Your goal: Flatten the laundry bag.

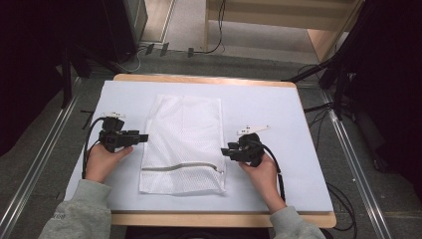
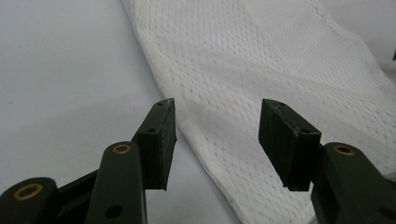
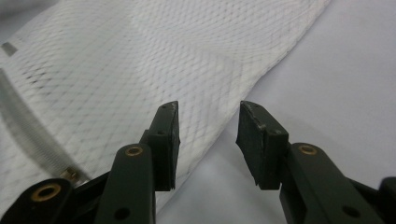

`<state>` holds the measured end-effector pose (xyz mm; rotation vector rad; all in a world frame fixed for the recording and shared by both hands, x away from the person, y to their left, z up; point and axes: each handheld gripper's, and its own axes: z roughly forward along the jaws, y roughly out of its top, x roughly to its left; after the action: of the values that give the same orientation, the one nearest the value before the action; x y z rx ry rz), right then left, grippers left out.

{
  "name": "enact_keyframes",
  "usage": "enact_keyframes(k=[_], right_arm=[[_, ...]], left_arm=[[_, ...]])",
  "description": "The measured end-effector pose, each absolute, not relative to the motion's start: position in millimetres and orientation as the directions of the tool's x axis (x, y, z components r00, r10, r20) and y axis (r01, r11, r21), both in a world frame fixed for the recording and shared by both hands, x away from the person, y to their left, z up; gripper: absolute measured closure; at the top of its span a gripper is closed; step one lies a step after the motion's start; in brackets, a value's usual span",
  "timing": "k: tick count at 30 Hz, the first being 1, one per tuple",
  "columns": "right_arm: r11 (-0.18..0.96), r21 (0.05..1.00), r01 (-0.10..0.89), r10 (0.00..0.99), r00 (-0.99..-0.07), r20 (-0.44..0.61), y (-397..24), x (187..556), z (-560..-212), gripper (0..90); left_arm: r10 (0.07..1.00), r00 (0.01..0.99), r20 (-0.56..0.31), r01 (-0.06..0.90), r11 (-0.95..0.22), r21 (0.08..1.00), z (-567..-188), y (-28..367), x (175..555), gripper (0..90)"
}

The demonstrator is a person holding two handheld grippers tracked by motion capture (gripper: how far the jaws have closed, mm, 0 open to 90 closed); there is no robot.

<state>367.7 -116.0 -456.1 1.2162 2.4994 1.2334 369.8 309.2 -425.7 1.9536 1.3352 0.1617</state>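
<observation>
**Both grippers at the bag's edges, nothing gripped yet**

The table (image 1: 303, 164) is covered in a pale sheet, and lying flat at its middle is a white mesh laundry bag (image 1: 183, 142) — long axis running away from the person, its zipper (image 1: 181, 166) crossing the near end and apparently closed, with the pull toward the right side. The bag looks empty and unfolded, only lightly creased.

The left gripper (image 1: 143, 137) sits just beside the bag's left edge, its jaws standing wide apart; in the left gripper view the mesh edge (image 2: 205, 149) runs through the gap between them, and neither pad appears to press on it. The right gripper (image 1: 225, 151) is at the bag's right edge near the zipper end, its jaws moderately open; in the right gripper view the hem passes under the left jaw and the brass zipper pull (image 3: 71, 173) shows low at the left.

Judging from this, the work is at its very start — both tools are lined up on opposite edges, but no grasp, lift or fold has been made, so all of the handling is left.

No brand, label or readable writing can be made out on the bag or the grippers.
</observation>
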Motion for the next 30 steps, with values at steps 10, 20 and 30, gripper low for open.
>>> enact_keyframes(k=[10, 20, 30], right_arm=[[0.384, 0.657, 0.649, 0.716, -0.658, 0.231, -98.9, 388.5, -469.2, 69.2], [0.417, 0.632, 0.653, 0.718, -0.663, 0.211, -94.5, 395.6, -461.4, 90.0], [0.366, 0.631, 0.684, 0.74, -0.625, 0.247, -114.3, 403.6, -454.8, 90.0]], left_arm=[[0.845, 0.445, -0.297, 0.754, -0.175, 0.633, -430.1, 310.6, 359.1, 46.9], [0.84, 0.445, -0.31, 0.768, -0.18, 0.615, -437.5, 307.0, 358.0, 48.9], [0.833, 0.455, -0.315, 0.793, -0.217, 0.569, -450.1, 287.8, 367.5, 56.2]])
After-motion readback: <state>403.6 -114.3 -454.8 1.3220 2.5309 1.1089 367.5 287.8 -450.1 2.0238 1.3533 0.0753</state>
